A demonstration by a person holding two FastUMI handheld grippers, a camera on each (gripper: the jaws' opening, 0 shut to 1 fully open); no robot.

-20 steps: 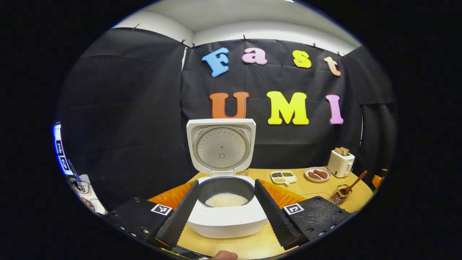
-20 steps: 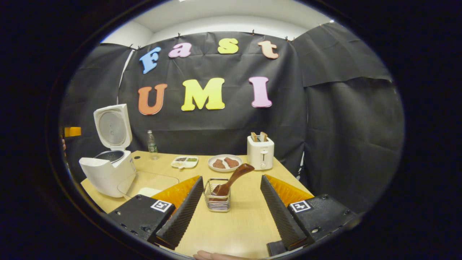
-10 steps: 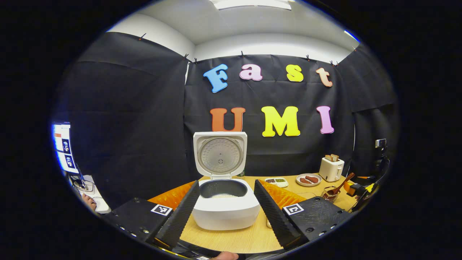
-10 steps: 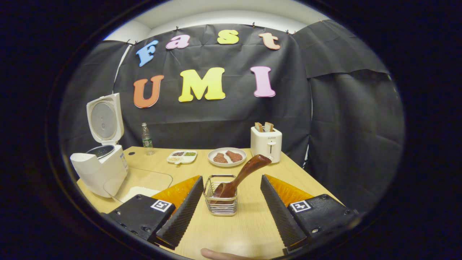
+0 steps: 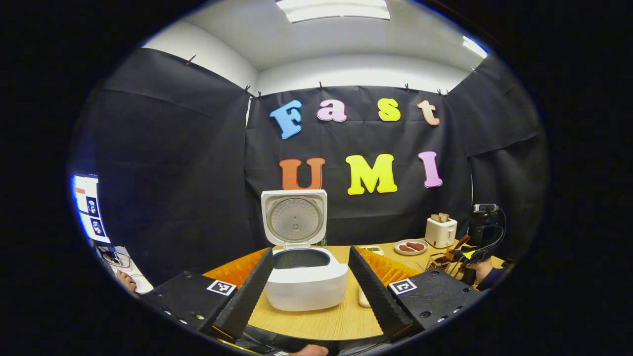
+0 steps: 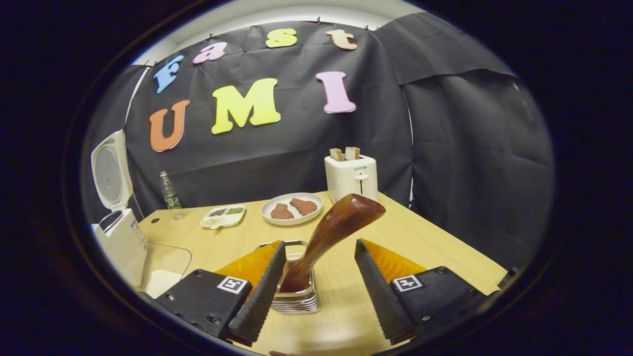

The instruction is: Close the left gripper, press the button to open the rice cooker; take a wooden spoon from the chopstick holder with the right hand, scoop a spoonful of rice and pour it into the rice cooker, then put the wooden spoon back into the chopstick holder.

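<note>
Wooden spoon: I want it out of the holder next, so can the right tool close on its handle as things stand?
Probably yes. The right tool is open, its fingers either side of the wooden spoon, whose handle leans up out of the chopstick holder with nothing between.

Left gripper view facing rice cooker (image 5: pixel 306 277); right one near spoon (image 6: pixel 330 236) (shared table (image 6: pixel 435 252)).

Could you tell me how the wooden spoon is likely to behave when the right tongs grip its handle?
The spoon looks rigid and glossy, so it may slip. It leans in a small wire holder, which looks light and might tip or lift. The right tongs are open around the handle.
</note>
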